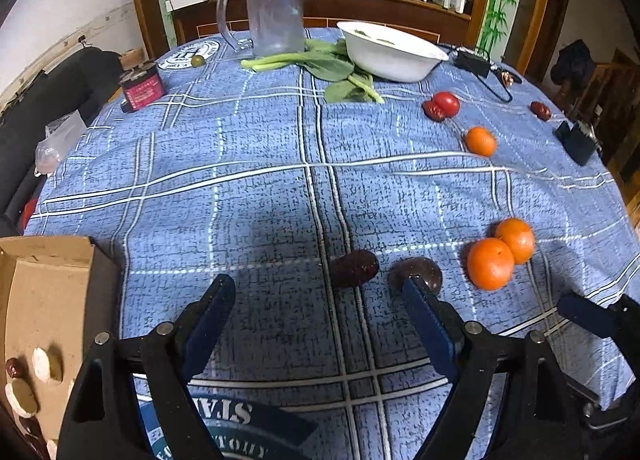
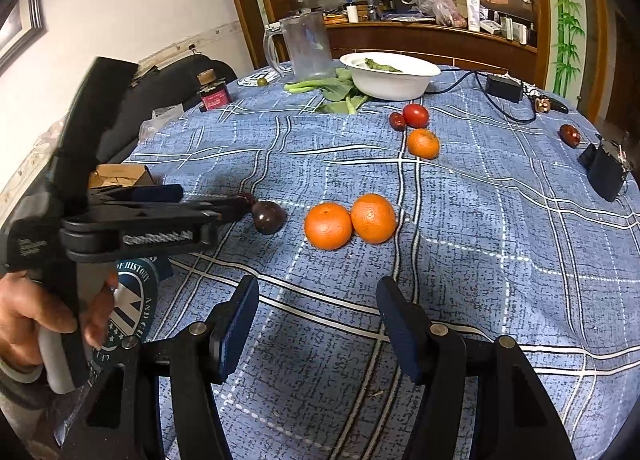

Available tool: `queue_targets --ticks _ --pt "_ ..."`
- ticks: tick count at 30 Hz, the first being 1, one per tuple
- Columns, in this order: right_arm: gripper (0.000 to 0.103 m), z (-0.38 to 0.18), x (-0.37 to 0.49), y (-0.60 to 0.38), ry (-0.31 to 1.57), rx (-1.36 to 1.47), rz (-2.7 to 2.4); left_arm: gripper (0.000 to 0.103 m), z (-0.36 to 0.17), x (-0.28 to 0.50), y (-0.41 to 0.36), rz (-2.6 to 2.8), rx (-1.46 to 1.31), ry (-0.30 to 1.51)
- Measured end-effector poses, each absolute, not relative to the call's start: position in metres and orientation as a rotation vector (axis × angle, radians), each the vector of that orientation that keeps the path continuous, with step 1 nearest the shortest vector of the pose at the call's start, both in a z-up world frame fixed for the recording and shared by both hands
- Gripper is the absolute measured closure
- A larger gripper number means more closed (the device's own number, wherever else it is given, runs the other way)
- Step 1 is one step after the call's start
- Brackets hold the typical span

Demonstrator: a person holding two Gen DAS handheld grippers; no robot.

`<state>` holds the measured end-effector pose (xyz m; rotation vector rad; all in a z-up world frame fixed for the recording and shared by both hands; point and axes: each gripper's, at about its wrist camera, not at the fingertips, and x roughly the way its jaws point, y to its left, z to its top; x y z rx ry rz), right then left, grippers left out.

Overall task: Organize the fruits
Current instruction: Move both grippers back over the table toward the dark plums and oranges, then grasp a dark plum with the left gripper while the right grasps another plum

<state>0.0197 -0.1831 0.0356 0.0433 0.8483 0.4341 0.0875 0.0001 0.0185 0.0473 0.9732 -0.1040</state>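
Two dark purple fruits lie on the blue plaid cloth: one (image 1: 354,268) between my left fingers' lines, the other (image 1: 418,272) touching the right fingertip; the round one shows in the right wrist view (image 2: 269,217). My left gripper (image 1: 318,286) is open just short of them; it also shows from the side (image 2: 224,202). Two oranges (image 1: 500,254) (image 2: 348,222) sit together to the right. My right gripper (image 2: 318,294) is open and empty, short of the oranges. A third orange (image 2: 423,143), a tomato (image 2: 415,115) and a red date (image 2: 397,120) lie farther back.
A cardboard box (image 1: 48,292) with small pieces stands at the near left. A white bowl (image 2: 390,76), a clear pitcher (image 2: 304,46), leafy greens (image 1: 320,64), a small red jar (image 1: 142,86), a black adapter with cable (image 2: 503,87), another date (image 2: 570,135) and a black object (image 2: 606,170) stand around the far and right edges.
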Motion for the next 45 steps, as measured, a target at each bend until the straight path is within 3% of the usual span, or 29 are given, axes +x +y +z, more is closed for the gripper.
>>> queue_targets --ticks 3,5,9,26,29,31,32,45 --pt "0.037 0.035 0.021 -0.180 0.851 0.030 0.442 0.050 0.015 0.094 0.006 -0.103 0.013 0.980" --pt "0.037 0.034 0.021 -0.177 0.853 0.018 0.443 0.055 0.013 0.096 0.007 -0.094 0.016 0.972" --pt "0.037 0.035 0.024 -0.171 0.855 0.002 0.453 0.083 0.014 0.093 0.005 -0.091 0.049 0.956" --pt "0.039 0.039 0.094 -0.098 0.816 -0.133 0.498 0.083 0.033 0.057 0.041 -0.027 -0.035 0.947" --pt "0.051 0.035 0.103 -0.086 0.838 -0.169 0.504 0.083 0.037 0.053 0.046 -0.014 -0.031 0.935" --pt "0.073 0.029 0.109 -0.076 0.868 -0.218 0.504 0.083 0.039 0.052 0.048 -0.012 -0.029 0.930" --pt "0.075 0.027 0.109 -0.072 0.873 -0.241 0.500 0.083 0.039 0.052 0.049 -0.015 -0.033 0.930" --pt "0.079 0.059 0.040 -0.119 0.796 -0.068 0.519 0.083 0.051 0.020 0.045 -0.064 -0.045 0.898"
